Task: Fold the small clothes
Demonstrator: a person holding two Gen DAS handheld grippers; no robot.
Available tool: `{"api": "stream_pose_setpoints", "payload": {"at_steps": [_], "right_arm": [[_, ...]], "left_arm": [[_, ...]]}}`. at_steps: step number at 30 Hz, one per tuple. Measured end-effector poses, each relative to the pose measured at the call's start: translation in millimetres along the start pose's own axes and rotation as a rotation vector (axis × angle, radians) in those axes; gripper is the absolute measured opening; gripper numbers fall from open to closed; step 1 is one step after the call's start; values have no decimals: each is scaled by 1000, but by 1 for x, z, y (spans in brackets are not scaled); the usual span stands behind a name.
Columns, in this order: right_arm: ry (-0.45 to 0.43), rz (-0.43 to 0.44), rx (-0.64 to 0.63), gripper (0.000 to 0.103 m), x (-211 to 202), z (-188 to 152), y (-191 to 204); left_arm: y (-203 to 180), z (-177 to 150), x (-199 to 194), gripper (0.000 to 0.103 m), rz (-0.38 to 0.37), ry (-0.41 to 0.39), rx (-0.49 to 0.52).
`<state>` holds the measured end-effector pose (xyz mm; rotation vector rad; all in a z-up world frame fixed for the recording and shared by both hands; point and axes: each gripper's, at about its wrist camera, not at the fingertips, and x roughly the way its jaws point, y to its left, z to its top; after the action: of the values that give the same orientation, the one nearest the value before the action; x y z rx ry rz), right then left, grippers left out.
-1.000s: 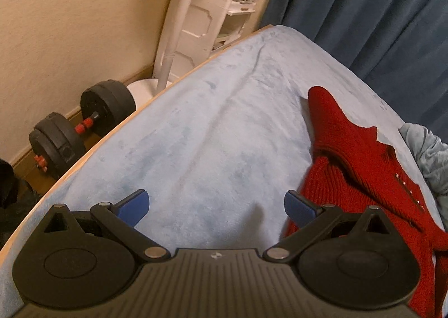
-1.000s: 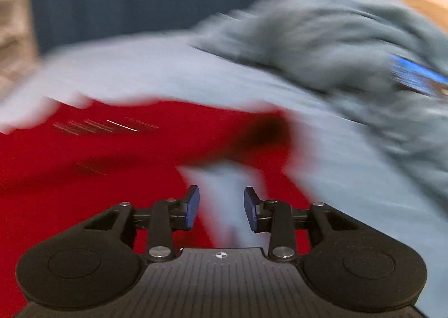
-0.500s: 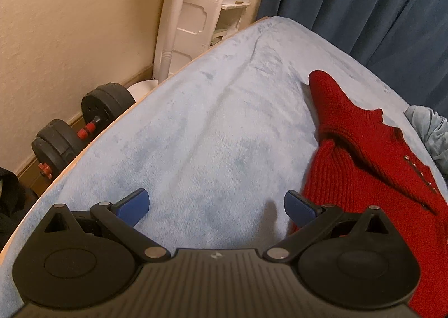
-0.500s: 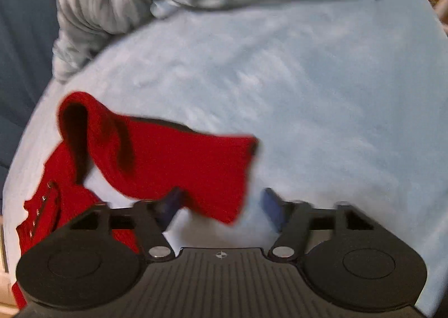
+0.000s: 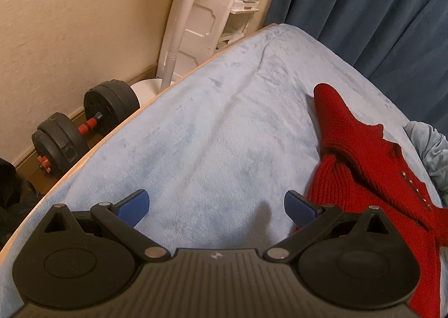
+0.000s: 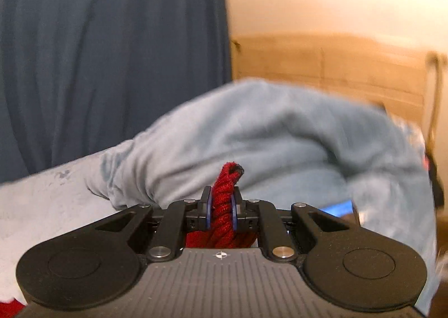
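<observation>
Left wrist view: left gripper hovers over the pale blue blanket, fingers wide apart, nothing between them. Red knit sweater lies crumpled at the right, just beside the right-hand finger; dumbbell on the floor, far left.

Right wrist view: right gripper has just closed; pads clamp a bunched red cuff of the sweater, tip poking out above. Grey-blue garment heaped behind.

Risk: the pinch is narrow and on rolled knit, so it may slip under a quick lift; the unpinned body could drag.
</observation>
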<state>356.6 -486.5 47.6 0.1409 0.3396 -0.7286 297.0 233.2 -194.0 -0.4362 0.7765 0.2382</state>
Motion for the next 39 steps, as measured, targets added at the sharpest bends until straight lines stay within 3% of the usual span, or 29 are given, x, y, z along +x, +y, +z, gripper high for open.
{"api": "stream_pose_setpoints", "payload": {"at_steps": [4,7,10,12,16,18,19,20,22,26,29,33,35,39], "right_arm": [[26,106,-119,13,-8,-2,59],[20,248,-265,13,-24,-10,136],[-7,481,-453,13,-60,-35,232],[-3,623,-506,13,-86,-57,290],[125,900,-504,16,-132,-109,384],[202,1026,-567,35,-144,-139,416],[213,1024,-618,59,-152,-153,425],[180,980,-653,66,-153,-165,423],[172,916,-673,67,-138,-174,400],[354,764,-402,67,-89,-158,304],[408,663,-275,67,-82,-164,207],[526,556,-235,68,-108,-208,92],[626,508,-254,68,-129,-241,54],[707,472,-254,68,-173,-277,1]], "left_arm": [[3,2,-3,103,-7,-4,-23],[7,4,-5,103,-13,-12,-49],[8,5,-5,103,-1,-13,-55],[9,6,-6,103,2,-15,-56],[8,7,-9,103,1,-26,-48],[8,8,-9,103,-9,-24,-49],[9,8,-9,103,-9,-23,-48],[9,8,-9,103,-10,-24,-48],[9,9,-9,103,-22,-17,-58],[7,9,-11,103,-40,-13,-55],[0,6,-12,103,-32,-14,-20],[-15,-2,-16,103,-87,4,77],[-27,-9,-27,103,-122,18,173],[-48,-27,-59,103,-119,28,315]]}}
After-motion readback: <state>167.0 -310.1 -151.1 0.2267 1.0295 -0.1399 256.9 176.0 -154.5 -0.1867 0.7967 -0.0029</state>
